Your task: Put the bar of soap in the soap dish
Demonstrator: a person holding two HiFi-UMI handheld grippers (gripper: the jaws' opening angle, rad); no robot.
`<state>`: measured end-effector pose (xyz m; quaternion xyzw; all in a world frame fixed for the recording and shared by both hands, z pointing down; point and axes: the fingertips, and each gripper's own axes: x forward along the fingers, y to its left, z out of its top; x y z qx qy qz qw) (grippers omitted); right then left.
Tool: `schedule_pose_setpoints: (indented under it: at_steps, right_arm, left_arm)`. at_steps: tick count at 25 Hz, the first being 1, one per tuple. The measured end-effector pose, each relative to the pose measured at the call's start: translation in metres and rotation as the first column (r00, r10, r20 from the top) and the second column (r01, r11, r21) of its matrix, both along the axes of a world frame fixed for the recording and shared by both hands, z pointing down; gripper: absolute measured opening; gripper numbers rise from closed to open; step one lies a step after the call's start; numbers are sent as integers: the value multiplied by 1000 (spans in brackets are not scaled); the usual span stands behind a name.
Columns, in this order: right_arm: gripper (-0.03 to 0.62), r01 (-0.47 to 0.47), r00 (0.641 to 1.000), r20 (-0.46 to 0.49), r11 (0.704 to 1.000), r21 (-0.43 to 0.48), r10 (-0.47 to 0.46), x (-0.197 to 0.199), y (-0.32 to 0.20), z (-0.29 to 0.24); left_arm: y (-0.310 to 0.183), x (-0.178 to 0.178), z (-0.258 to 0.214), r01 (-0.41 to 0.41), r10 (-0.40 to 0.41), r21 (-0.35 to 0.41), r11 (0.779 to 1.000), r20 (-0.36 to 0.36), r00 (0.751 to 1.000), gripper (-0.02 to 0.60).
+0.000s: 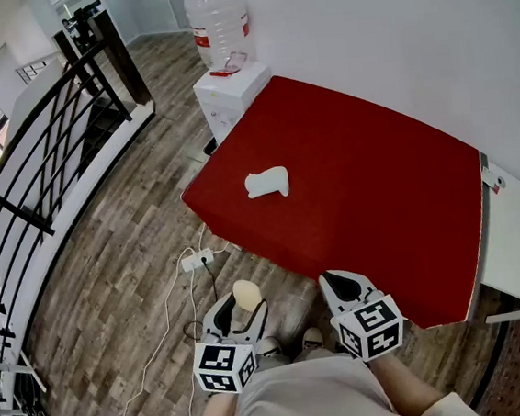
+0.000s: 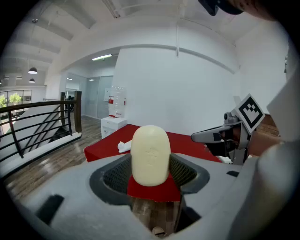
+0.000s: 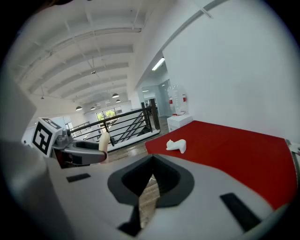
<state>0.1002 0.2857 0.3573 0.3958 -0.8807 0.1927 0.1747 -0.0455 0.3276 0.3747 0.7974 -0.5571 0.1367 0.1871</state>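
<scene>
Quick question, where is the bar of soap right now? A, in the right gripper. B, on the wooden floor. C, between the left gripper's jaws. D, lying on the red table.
C: the left gripper is clamped on the bar of soap, well short of the white soap dish on the red table.

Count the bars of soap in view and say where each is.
1. The bar of soap stands upright between the fingers of the left gripper, over the floor short of the red table. None shows in the white soap dish.
</scene>
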Motion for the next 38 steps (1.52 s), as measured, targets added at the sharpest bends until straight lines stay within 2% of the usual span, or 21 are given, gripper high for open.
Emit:
schedule_pose_setpoints:
  at_steps: [6, 13, 27, 33, 38]
  right_arm:
    - [3, 15, 1000, -6, 1000, -11, -15, 13, -17, 5]
    - [3, 11, 1000, -12, 1000, -29, -11, 3, -58, 18]
    - [3, -82, 996, -27, 996, -22, 82, -63, -213, 13]
    - [3, -117, 993, -14, 993, -14, 117, -94, -250, 4]
    - [3, -123, 992, -19, 992, -23, 123, -97, -265, 3]
  left_arm:
    - [-15, 11, 4, 27, -27, -8, 1000, -2, 1000, 262]
    - [-59, 2, 16, 19, -20, -23, 1000, -10, 1000, 262]
    - [-225, -67, 15, -91, 91, -20, 996, 6, 996, 262]
    - [-269, -93, 8, -145, 145, -11, 989, 11, 989, 262]
    - [-290, -96, 4, -149, 149, -8, 989, 2, 989, 262]
